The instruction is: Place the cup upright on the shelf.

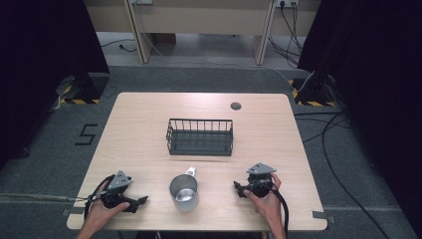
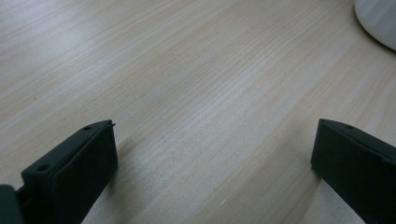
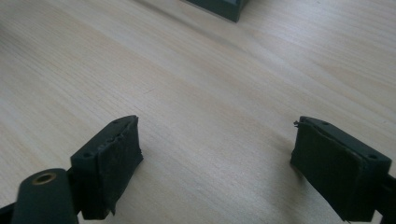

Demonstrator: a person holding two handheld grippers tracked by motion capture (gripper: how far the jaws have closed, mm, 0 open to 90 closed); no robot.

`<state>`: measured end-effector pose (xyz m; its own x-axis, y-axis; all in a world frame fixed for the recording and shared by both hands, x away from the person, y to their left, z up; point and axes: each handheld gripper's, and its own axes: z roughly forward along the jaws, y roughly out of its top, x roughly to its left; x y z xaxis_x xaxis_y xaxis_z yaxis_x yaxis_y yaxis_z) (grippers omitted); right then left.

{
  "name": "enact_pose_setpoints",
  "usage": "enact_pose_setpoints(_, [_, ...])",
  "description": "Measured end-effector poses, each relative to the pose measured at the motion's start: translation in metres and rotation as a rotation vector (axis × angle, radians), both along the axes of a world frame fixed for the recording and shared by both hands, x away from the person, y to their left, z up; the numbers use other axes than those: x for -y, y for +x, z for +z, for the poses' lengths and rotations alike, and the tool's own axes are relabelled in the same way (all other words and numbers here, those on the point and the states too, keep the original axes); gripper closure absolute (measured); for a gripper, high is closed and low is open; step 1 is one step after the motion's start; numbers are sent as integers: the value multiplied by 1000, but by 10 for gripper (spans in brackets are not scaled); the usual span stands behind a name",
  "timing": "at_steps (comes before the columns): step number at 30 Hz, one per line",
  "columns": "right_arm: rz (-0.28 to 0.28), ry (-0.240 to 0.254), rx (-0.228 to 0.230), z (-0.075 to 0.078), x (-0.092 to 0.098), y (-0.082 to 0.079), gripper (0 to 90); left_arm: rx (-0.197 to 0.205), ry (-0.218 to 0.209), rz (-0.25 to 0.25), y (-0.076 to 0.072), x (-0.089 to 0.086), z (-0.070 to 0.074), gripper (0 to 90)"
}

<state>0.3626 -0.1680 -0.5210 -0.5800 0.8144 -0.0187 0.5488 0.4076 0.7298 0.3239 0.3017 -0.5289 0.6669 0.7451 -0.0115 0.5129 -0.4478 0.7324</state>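
A shiny metal mug [image 1: 184, 192] stands upright near the table's front edge, its handle pointing away from the person. Behind it, mid-table, sits a black wire basket [image 1: 200, 137]. My left gripper [image 1: 141, 201] rests low on the wood to the left of the mug, held by a hand, its jaws wide apart and empty [image 2: 212, 154]. A pale curved edge of the mug [image 2: 378, 21] shows at the top right of the left gripper view. To the right of the mug, my right gripper [image 1: 239, 189] is open with bare wood between its jaws [image 3: 217, 147].
The light wooden table [image 1: 144, 119] has a small dark round cap [image 1: 236, 105] near its far edge. A corner of the basket [image 3: 219, 7] shows at the top of the right gripper view. Cables lie on the grey floor to the right [image 1: 338, 134].
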Motion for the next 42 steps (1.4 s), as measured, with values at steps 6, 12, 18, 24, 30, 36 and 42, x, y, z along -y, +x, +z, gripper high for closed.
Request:
enact_pose_setpoints(6, [9, 17, 43, 4, 0, -5, 175, 0, 0, 0, 0, 0, 0, 0])
enact_pose_setpoints(12, [30, 48, 77, 10, -1, -11, 198, 0, 0, 0, 0, 0, 0, 0])
enact_pose_setpoints(18, [44, 57, 85, 11, -4, -13, 211, 0, 0, 0, 0, 0, 0, 0])
enact_pose_setpoints(24, [71, 80, 116, 18, -10, -17, 239, 0, 0, 0, 0, 0, 0, 0])
enact_pose_setpoints(30, [115, 85, 147, 23, -20, -19, 296, 0, 1, 1, 0, 0, 0, 0])
enact_pose_setpoints(36, [177, 104, 164, 26, -31, -18, 382, 0, 0, 0, 0, 0, 0, 0])
enact_pose_setpoints(42, [285, 150, 206, 33, -48, -9, 477, 0, 1, 1, 0, 0, 0, 0])
